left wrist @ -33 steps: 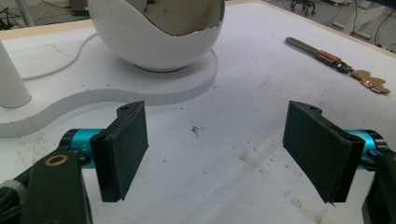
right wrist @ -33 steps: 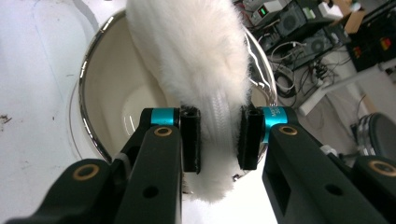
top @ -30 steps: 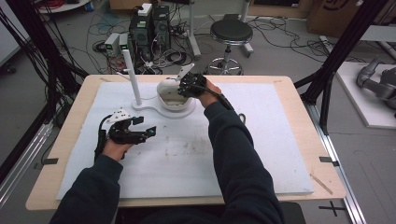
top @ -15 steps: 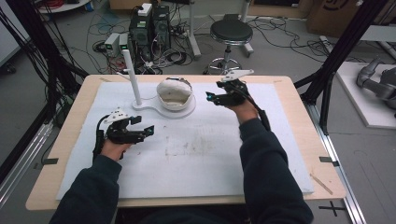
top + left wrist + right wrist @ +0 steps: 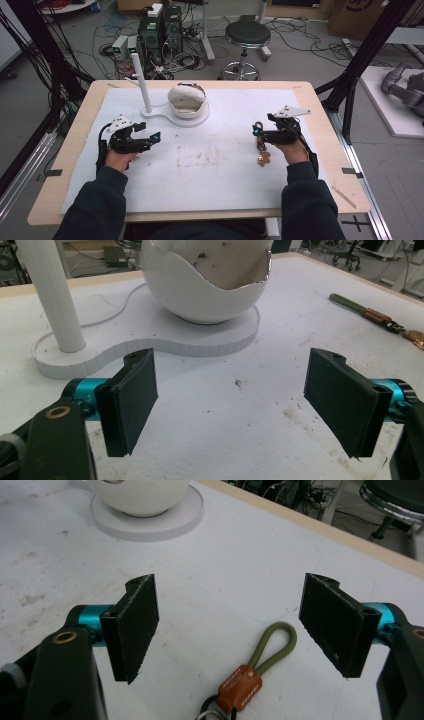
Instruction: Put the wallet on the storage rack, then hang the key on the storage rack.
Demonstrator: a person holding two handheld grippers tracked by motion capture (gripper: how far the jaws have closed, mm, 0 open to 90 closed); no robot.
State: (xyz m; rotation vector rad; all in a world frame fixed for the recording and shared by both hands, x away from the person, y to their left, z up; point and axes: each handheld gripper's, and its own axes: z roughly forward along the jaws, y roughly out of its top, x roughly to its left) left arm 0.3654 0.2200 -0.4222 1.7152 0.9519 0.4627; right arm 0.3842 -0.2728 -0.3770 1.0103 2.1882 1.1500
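The right tool (image 5: 227, 630), jaws just spread, stands over the released keychain (image 5: 252, 672) on the worktop (image 5: 225, 170). Risk: withdrawing low could snag its olive loop. The left tool (image 5: 230, 400) stands spread, empty.

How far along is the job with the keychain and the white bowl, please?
Looks done: the keychain lies on the table cover, away from the white bowl. In hand: the right gripper, jaws just opened, around its olive loop without pressing. Left: backing the hand off. The left gripper stands open.

floor: grey, cables strewn (image 5: 100, 45) | stool (image 5: 246, 36) behind table | black frame posts (image 5: 367, 50)
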